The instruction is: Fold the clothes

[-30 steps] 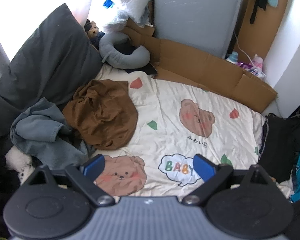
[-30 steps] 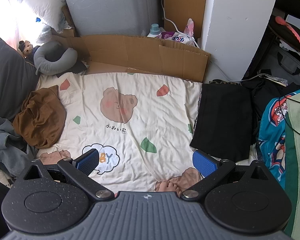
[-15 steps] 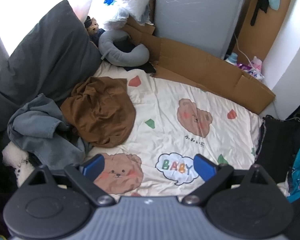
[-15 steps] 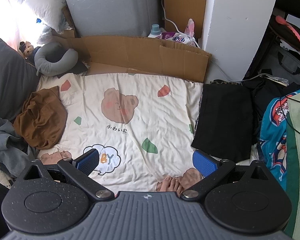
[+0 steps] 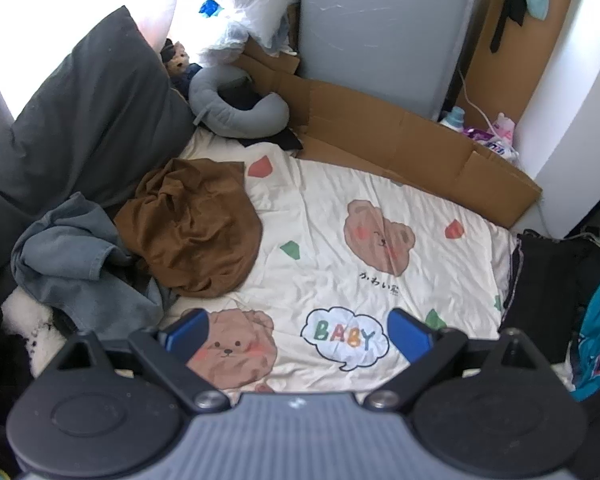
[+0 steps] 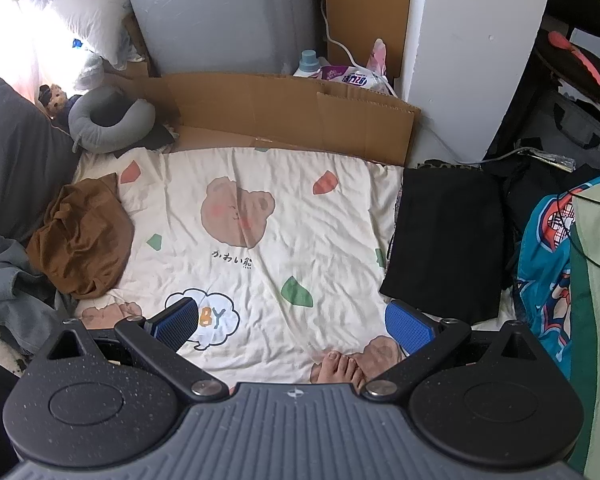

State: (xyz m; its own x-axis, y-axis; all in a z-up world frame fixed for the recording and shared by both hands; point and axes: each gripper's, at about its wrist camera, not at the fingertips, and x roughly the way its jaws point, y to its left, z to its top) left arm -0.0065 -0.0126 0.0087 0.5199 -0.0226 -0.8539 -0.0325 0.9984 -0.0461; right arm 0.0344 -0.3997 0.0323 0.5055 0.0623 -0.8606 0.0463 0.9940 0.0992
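Your crumpled brown garment [image 5: 196, 228] lies in a heap at the left edge of the cream bear-print blanket [image 5: 352, 248], touching a rumpled grey-blue garment [image 5: 68, 264] and near the dark grey pillow [image 5: 88, 120]. A folded black garment [image 6: 448, 240] lies flat at the blanket's right edge. Your left gripper [image 5: 298, 334] and right gripper [image 6: 294, 322] both hover above the blanket with jaws spread wide, holding nothing; bare toes [image 6: 340, 364] show beneath the right one.

Both grippers, left gripper [image 5: 298, 334] and right gripper [image 6: 292, 322], are sporting matte black linkage arms, silver pivot screws, ribbed grey housings and blue textured pads [image 6: 408, 326]. Bare toes [image 6: 338, 366] are peeking out.
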